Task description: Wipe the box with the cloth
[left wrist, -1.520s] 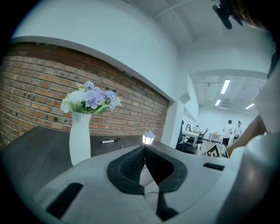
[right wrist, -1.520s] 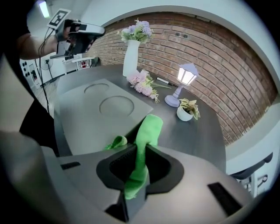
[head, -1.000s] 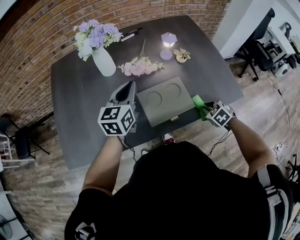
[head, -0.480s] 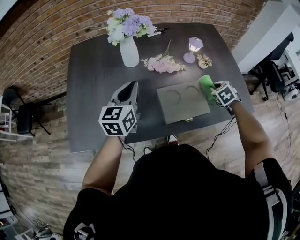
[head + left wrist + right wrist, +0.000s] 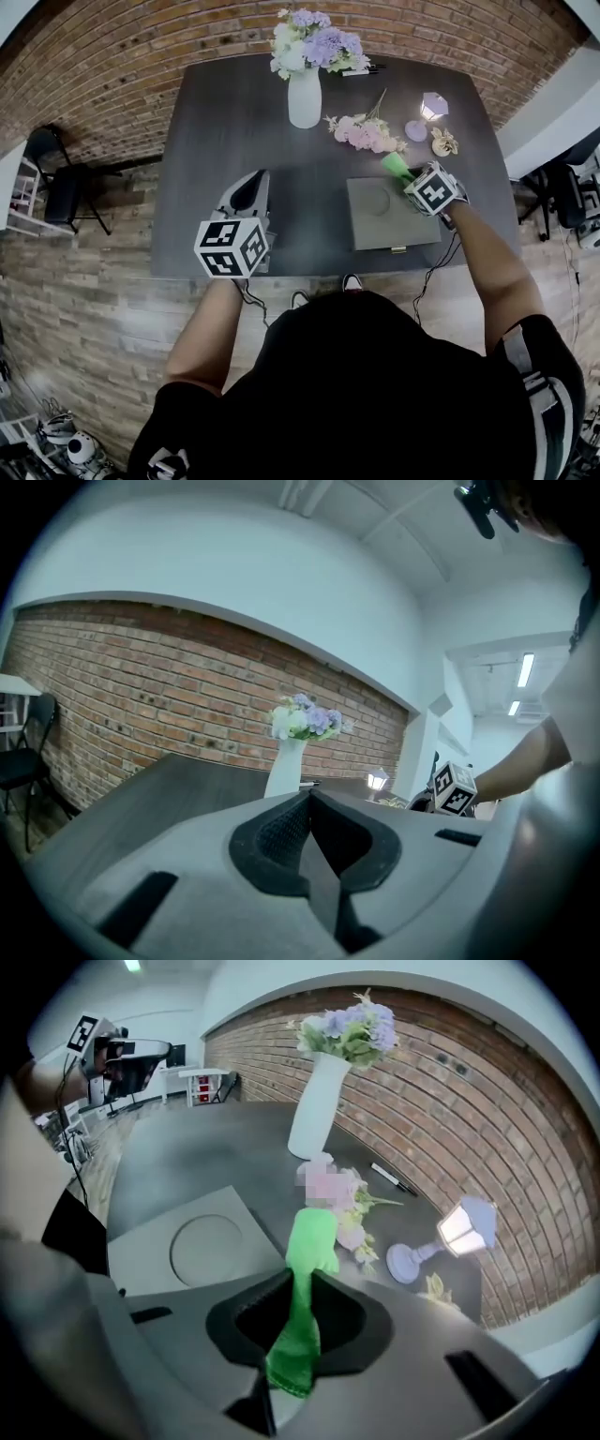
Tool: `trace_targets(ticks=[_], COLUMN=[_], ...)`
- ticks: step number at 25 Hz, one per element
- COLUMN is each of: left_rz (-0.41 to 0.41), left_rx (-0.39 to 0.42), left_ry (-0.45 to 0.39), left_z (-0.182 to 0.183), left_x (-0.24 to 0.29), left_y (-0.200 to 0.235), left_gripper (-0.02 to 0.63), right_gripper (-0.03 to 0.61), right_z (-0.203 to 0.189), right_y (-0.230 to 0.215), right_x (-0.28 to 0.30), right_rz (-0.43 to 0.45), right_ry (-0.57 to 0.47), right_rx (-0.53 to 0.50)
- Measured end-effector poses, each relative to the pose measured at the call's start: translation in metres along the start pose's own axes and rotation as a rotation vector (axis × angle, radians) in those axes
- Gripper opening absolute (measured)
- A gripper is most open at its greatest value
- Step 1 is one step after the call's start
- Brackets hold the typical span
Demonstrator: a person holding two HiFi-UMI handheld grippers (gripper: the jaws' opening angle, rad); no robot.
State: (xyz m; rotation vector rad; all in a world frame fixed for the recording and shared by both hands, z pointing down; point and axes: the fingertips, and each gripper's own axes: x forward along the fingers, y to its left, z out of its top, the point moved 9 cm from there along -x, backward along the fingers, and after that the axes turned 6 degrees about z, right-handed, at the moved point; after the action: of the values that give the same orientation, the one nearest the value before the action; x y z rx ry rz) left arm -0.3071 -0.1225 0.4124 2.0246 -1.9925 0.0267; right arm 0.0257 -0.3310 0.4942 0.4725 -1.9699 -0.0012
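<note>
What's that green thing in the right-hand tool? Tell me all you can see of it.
A bright green cloth, soft, bunched into a narrow strip. The right gripper is shut on its middle: one end pokes forward past the jaws, near the grey box; the other hangs behind them.

Shot from the head, high over the dark bench (image 5: 216,141) and tilted steeply down: brick wall (image 5: 112,66) along the top of the frame, plank floor (image 5: 84,309) at left and bottom, the person's torso (image 5: 375,394) filling the lower centre. Left gripper (image 5: 255,183) left of centre, right gripper (image 5: 410,180) right of centre. Filmed from the left gripper, low and level across the bench toward the white vase (image 5: 284,769), with the right gripper at lower right. Filmed from the right gripper, close above the grey box (image 5: 178,1241), green cloth (image 5: 305,1260) in the near jaws, facing vase, small lamp (image 5: 459,1227) and wall. Common to all three views: vase, wall, bench top.
</note>
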Motion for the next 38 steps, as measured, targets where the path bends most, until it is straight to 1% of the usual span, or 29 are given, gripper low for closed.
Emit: trace_targets(ticks=[3, 7, 11, 13, 15, 18, 20, 22, 29, 32, 38], left_rz=[0.016, 0.021, 0.014, 0.009, 0.000, -0.016, -0.030, -0.049, -0.129, -0.176, -0.245], left_rx=[-0.004, -0.008, -0.009, -0.003, 0.000, 0.001, 0.005, 0.010, 0.035, 0.028, 0.054], left_ry=[-0.003, -0.007, 0.003, 0.010, 0.015, 0.019, 0.023, 0.029, 0.054, 0.055, 0.069], left_z=[-0.001, 0.001, -0.002, -0.002, -0.001, 0.001, 0.001, -0.001, -0.004, 0.000, 0.002], left_x=[-0.007, -0.010, -0.011, -0.009, -0.006, 0.001, 0.007, 0.014, 0.046, 0.062, 0.084], left_y=[0.006, 0.011, 0.010, 0.009, 0.008, 0.004, -0.001, -0.008, -0.040, -0.058, -0.086], left_gripper=[0.009, 0.009, 0.008, 0.009, 0.009, 0.009, 0.009, 0.009, 0.009, 0.009, 0.009], right_gripper=[0.057, 0.057, 0.057, 0.057, 0.057, 0.057, 0.057, 0.057, 0.057, 0.057, 0.057], right_z=[0.033, 0.073, 0.107, 0.119, 0.126, 0.126, 0.116, 0.097, 0.002, -0.038, -0.102], right_y=[0.029, 0.080, 0.127, 0.143, 0.150, 0.143, 0.129, 0.112, 0.052, 0.026, -0.009], right_x=[0.010, 0.022, 0.029, 0.028, 0.023, 0.017, 0.016, 0.015, 0.004, -0.010, -0.042], right_rz=[0.069, 0.164, 0.246, 0.295, 0.332, 0.351, 0.331, 0.294, 0.145, 0.071, -0.048], right_ry=[-0.054, -0.117, -0.184, -0.232, -0.272, -0.310, -0.307, -0.281, -0.163, -0.120, -0.049], right_rx=[-0.052, -0.127, -0.168, -0.157, -0.122, -0.049, -0.003, 0.045, 0.175, 0.230, 0.326])
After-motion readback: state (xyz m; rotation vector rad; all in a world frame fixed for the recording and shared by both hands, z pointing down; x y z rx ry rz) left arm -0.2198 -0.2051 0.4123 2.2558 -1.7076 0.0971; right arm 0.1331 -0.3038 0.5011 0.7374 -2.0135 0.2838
